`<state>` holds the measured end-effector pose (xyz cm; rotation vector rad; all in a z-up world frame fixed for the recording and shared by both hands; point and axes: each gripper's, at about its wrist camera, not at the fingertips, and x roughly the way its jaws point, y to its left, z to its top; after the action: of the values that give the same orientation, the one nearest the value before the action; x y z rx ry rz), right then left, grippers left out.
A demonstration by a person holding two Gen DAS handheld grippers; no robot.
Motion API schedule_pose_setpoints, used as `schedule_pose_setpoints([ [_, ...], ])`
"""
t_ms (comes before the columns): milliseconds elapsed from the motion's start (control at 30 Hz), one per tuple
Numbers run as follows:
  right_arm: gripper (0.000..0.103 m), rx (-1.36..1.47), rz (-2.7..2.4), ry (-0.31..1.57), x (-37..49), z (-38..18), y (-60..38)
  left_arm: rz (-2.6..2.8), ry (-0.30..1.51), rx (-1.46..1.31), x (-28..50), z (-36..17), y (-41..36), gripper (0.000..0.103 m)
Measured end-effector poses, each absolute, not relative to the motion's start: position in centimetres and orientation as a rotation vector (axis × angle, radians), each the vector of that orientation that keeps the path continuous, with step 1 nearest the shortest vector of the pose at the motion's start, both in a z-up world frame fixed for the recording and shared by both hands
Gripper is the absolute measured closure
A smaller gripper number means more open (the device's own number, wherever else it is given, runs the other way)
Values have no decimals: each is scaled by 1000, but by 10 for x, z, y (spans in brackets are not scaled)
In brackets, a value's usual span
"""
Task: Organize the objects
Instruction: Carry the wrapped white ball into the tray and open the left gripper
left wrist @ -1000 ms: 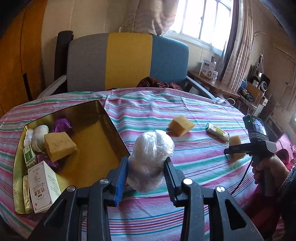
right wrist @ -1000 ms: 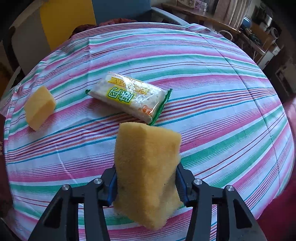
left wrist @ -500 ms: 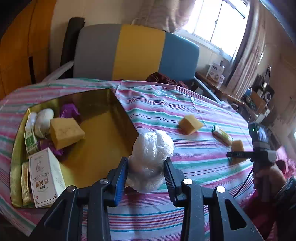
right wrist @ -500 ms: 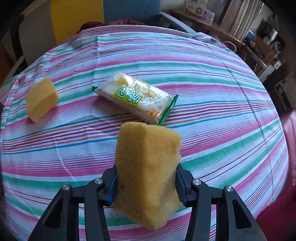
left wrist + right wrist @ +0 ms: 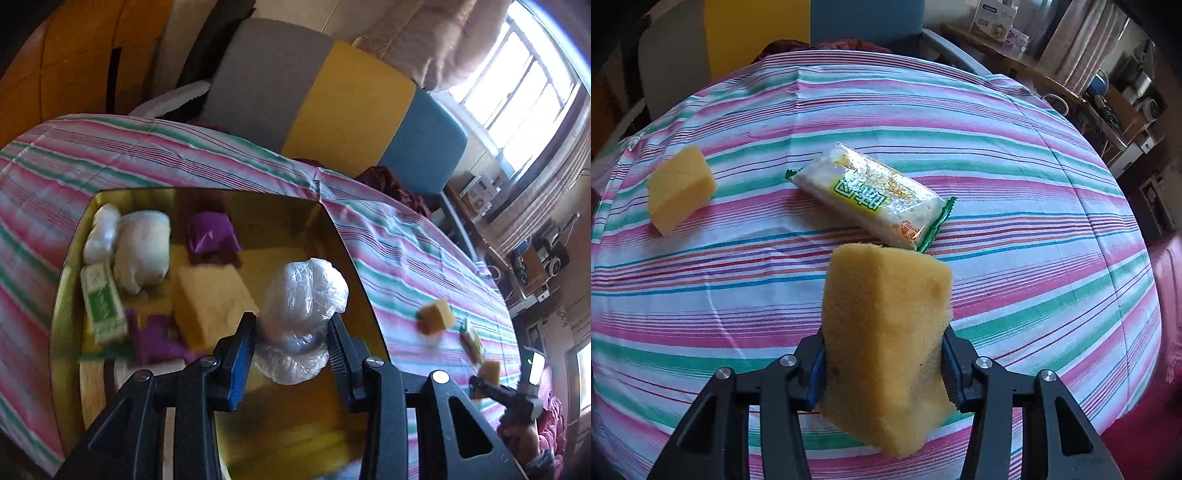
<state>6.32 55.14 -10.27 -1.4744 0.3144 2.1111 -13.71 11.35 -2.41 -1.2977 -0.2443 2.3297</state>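
Yellow sponge [image 5: 886,347] upright, long axis vertical, clamped in right tool [image 5: 884,360].

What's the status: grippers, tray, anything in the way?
Left gripper shut on plastic-wrapped bundle, over gold tray. Right gripper shut on yellow sponge, above striped tablecloth. Tray's near side open.

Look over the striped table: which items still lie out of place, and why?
A yellow sponge and a snack packet lie loose on the tablecloth, outside the gold tray where the other items are gathered.
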Motion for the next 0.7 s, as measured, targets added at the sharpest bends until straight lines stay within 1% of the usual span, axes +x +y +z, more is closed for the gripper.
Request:
schedule_pose_setpoints([
  [200,52,-1477,2115,310,60,-104,552,2349,-167,-1372,-190,-45,143,65],
  [333,52,-1478,2118,308,60,-104,553,2384,-45,-1389,-214,-57,171,64],
  [467,52,-1477,2118,308,61,-103,551,2405,28,-1457,-233,-74,184,58],
  [567,52,-1477,2119,312,60,-103,551,2412,26,-1493,-237,-81,180,53],
  [700,52,-1476,2120,310,60,-104,551,2420,-26,-1469,-224,-72,165,52],
])
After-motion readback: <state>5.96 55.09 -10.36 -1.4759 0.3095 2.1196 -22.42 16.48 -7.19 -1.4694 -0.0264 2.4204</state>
